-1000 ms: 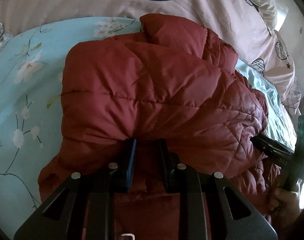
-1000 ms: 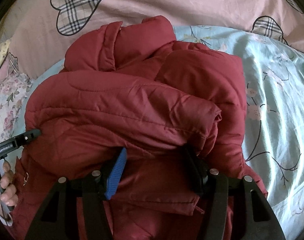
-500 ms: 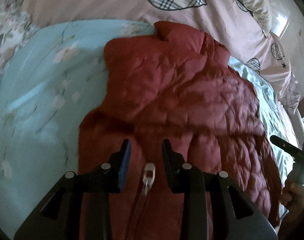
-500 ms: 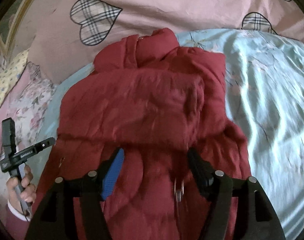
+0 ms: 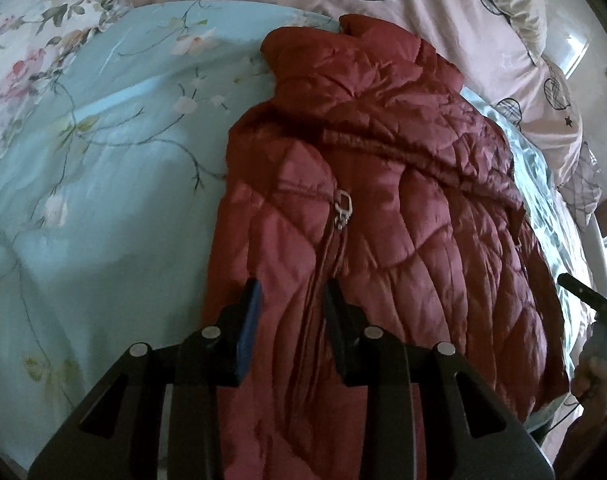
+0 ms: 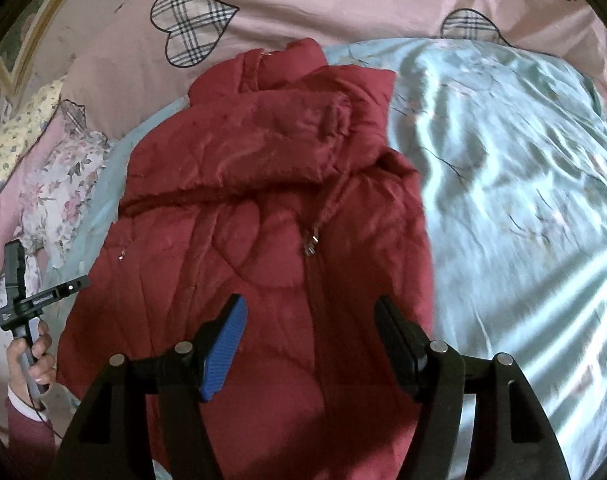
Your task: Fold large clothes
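A dark red quilted jacket [image 5: 403, 200] lies on the bed with its upper part folded down over the body; its collar points to the far side. The silver zipper pull [image 5: 343, 208] shows on the front. My left gripper [image 5: 293, 286] hovers over the jacket's near left part, jaws a little apart, nothing pinched. In the right wrist view the jacket [image 6: 243, 220] and zipper pull [image 6: 311, 246] lie ahead of my right gripper [image 6: 311, 304], whose jaws stand wide with only fabric below them. A hand [image 6: 31, 356] holds the left gripper [image 6: 73, 286] at the jacket's left edge.
A light blue floral bedspread [image 5: 103, 200] lies under the jacket and spreads wide to its right [image 6: 523, 200]. A pink quilt with plaid hearts [image 6: 303, 0] is bunched along the far side. A floral pillow [image 6: 63, 184] sits at the far left.
Both grippers have let go of the folded-over fabric and drawn back toward the near side. Their jaws stand wider, and the jacket now lies flatter and farther off.
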The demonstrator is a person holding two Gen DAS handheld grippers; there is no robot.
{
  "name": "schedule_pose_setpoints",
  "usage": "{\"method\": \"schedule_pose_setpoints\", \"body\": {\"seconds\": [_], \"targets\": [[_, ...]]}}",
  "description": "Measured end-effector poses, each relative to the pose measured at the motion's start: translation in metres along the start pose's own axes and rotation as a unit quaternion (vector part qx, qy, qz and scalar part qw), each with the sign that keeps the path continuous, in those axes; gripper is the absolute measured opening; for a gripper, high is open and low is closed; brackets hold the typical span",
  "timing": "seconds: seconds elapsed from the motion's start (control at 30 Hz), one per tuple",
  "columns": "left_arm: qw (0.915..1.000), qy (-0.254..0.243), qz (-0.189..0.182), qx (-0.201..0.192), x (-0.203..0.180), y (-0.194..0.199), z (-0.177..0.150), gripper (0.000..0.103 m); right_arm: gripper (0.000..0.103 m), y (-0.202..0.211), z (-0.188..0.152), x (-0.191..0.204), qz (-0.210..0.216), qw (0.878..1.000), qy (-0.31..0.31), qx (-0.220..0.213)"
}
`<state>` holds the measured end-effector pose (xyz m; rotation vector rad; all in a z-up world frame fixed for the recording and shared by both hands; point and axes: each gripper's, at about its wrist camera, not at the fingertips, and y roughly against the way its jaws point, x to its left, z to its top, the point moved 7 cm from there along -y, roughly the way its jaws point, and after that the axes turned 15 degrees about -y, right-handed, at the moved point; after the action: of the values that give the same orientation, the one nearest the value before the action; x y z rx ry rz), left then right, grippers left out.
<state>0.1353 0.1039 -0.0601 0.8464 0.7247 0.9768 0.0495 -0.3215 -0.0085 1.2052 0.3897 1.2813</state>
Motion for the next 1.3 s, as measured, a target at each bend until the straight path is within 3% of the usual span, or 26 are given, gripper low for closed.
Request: {"method": "schedule_pose_setpoints", "body": {"seconds": [0.47, 0.6, 0.73, 1.03, 1.3], "targets": [[1.0, -0.006, 0.006, 0.004, -0.012, 0.025, -0.04, 0.039, 0.072, 0.03, -0.042, -0.038, -0.013, 0.999, -0.035, -0.004], [1.0, -0.002, 0.006, 0.003, -0.013, 0.033, -0.049, 0.045, 0.072, 0.031, -0.055, -0.035, -0.015, 0.999, -0.028, 0.003], [0.9999, -0.003, 0.009, -0.002, -0.012, 0.041, -0.055, 0.058, 0.072, 0.03, -0.064, -0.036, -0.019, 0.999, -0.029, 0.009], [0.9997, 0.013, 0.016, 0.013, 0.002, 0.041, -0.078, 0.06, 0.072, 0.032, -0.085, -0.041, -0.018, 0.999, -0.033, 0.023], [0.9995, 0.013, -0.007, 0.029, -0.002, 0.037, -0.098, 0.06, 0.072, 0.039, -0.097, -0.054, -0.023, 0.998, -0.045, 0.032]]}}
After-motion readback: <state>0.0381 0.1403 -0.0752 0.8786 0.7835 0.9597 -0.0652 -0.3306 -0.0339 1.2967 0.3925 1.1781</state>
